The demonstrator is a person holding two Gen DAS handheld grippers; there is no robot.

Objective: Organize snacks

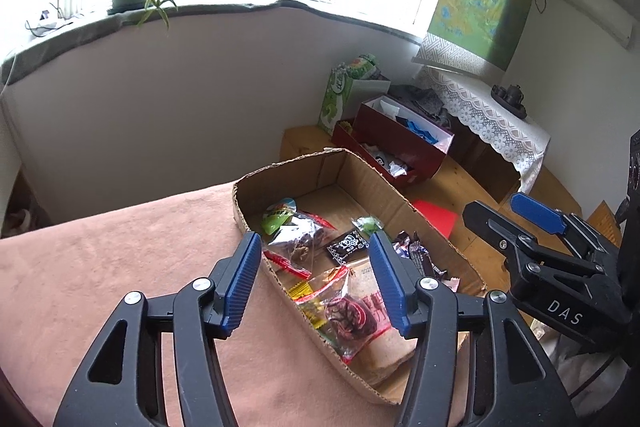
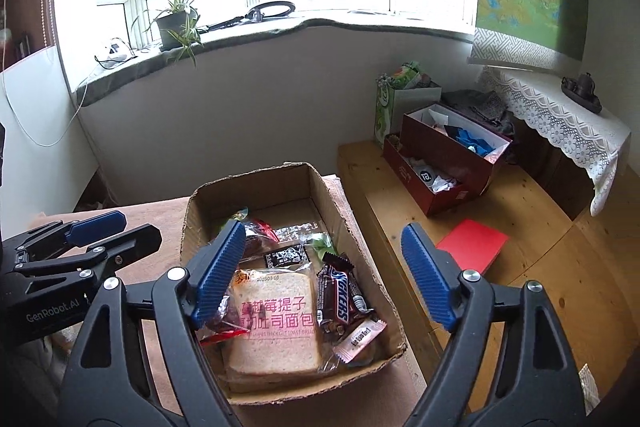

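An open cardboard box [image 2: 256, 195] sits on a table with a pinkish-brown cloth [image 1: 120, 259]. Inside lie a bag of sliced toast [image 2: 276, 323], a Snickers bar [image 2: 338, 299], a small black packet [image 2: 286, 257], a pink packet [image 2: 360, 341], a clear red-edged bag of dark snacks [image 1: 344, 311] and a green jelly cup [image 1: 278, 217]. My left gripper [image 1: 314, 237] hangs open over the box's left wall, nothing between its fingers. My right gripper [image 2: 323, 227] is open above the box's near right part, also empty. Each gripper shows at the edge of the other's view.
To the right of the table runs a low wooden platform [image 2: 540, 267] with a red booklet [image 2: 472, 245], dark red boxes [image 2: 448, 155] full of odds and ends, and a green bag [image 2: 396, 99]. A lace-covered stand [image 2: 560, 123] is at far right. A potted plant [image 2: 176, 23] stands on the windowsill.
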